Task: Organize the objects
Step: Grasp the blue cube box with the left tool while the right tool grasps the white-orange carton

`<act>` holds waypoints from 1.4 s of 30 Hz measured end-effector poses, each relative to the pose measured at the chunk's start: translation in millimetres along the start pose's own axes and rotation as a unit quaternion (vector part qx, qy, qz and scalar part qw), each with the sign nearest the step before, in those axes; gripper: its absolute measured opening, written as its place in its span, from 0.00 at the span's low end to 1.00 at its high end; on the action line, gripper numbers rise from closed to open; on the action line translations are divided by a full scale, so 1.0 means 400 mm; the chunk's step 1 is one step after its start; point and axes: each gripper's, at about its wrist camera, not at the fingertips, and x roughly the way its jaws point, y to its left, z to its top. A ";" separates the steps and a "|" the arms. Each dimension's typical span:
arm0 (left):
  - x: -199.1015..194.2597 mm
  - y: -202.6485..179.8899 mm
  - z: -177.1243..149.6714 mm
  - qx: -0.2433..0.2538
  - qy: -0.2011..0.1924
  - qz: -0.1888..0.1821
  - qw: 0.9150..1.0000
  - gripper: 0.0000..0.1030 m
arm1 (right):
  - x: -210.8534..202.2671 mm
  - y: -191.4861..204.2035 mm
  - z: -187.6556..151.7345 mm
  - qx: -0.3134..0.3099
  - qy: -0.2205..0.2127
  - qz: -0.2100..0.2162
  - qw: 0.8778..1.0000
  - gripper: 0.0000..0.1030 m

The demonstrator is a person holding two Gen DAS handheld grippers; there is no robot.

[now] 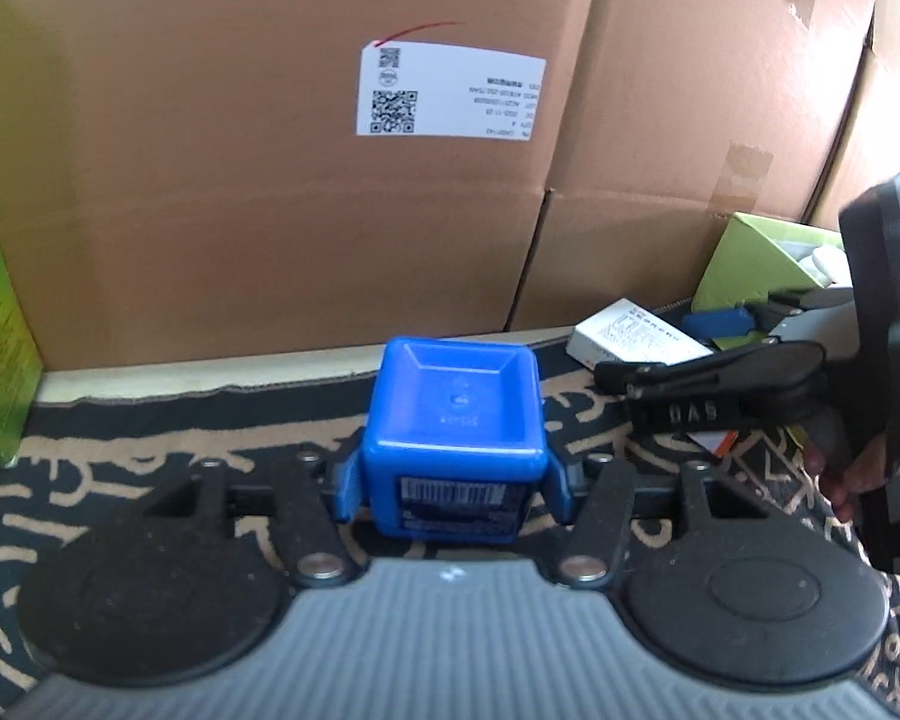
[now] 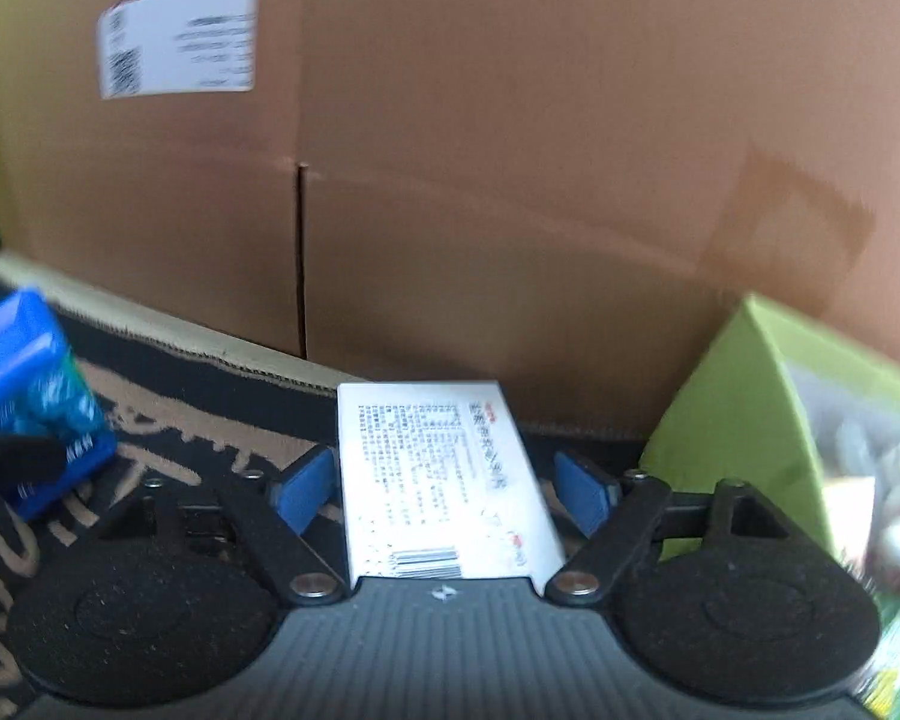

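The tub (image 1: 453, 420) is blue, the carton (image 2: 444, 474) white with black print, the rug (image 1: 120, 480) black with beige lines.

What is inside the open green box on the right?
The green box holds pale, whitish items, too blurred to identify in the right wrist view. In the left wrist view the right hand-held gripper covers most of its opening, so the contents lower down stay hidden.

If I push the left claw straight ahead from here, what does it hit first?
Likely the big cardboard box standing behind the rug's edge. The left claw carries the blue container, which would touch first. Depth is unclear.
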 end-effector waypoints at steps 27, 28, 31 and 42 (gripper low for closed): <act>-0.205 -0.105 -0.180 0.019 0.002 0.033 0.999 0.72 | -0.421 0.072 -0.393 0.010 -0.023 0.063 0.998 0.77; -0.199 -0.108 -0.182 0.020 0.004 0.038 0.999 0.75 | -0.419 0.069 -0.395 0.014 -0.022 0.065 0.998 0.77; -0.191 -0.107 -0.185 0.020 0.004 0.050 0.999 0.78 | -0.418 0.068 -0.399 0.017 -0.020 0.069 0.997 0.77; -0.213 -0.150 -0.141 0.019 0.015 -0.007 1.000 0.53 | -0.493 0.026 -0.399 0.039 -0.070 0.087 0.993 0.69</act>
